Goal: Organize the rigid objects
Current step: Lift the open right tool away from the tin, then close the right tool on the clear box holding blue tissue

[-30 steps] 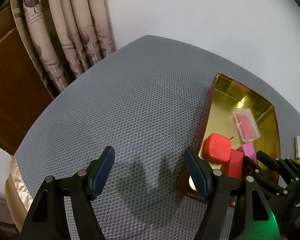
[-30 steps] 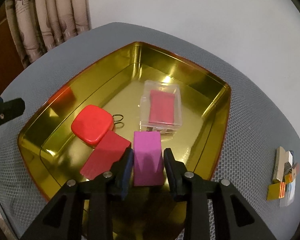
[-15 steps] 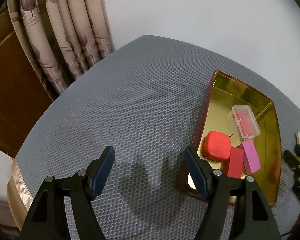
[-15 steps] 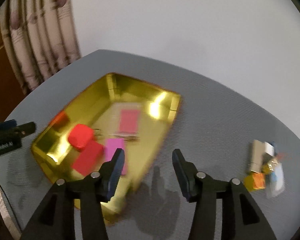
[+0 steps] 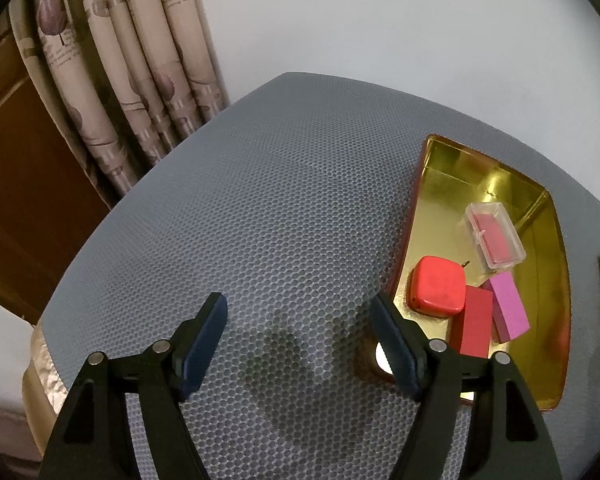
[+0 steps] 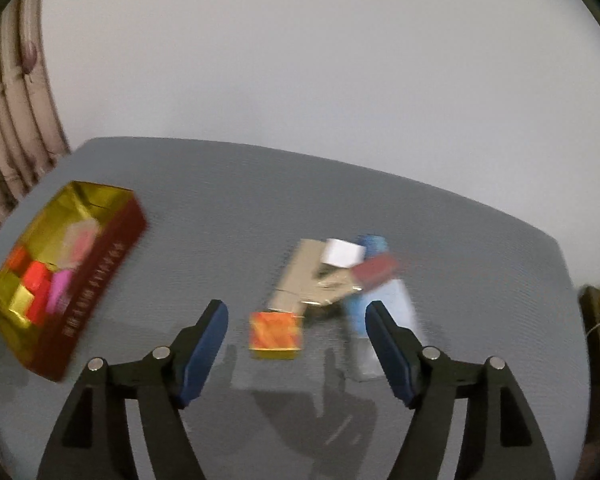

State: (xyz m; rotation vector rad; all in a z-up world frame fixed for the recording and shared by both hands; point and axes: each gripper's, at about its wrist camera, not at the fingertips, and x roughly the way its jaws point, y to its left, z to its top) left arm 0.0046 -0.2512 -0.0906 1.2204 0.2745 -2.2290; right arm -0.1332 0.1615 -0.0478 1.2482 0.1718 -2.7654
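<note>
The right gripper (image 6: 296,344) was opening, empty, above a blurred orange foil cube (image 6: 275,335); it had let go of the matte pink block (image 5: 507,306), now in the gold tin (image 5: 556,280) near the table's (image 5: 260,220) right edge. The left gripper (image 5: 300,344) was widening over bare honeycomb mat.

A home room: beige pleated curtains printed with purple trees (image 5: 112,76) hang beside a dark wooden door (image 5: 16,184), behind a table under grey honeycomb-textured matting (image 5: 268,216) against a plain white wall (image 5: 380,20).
</note>
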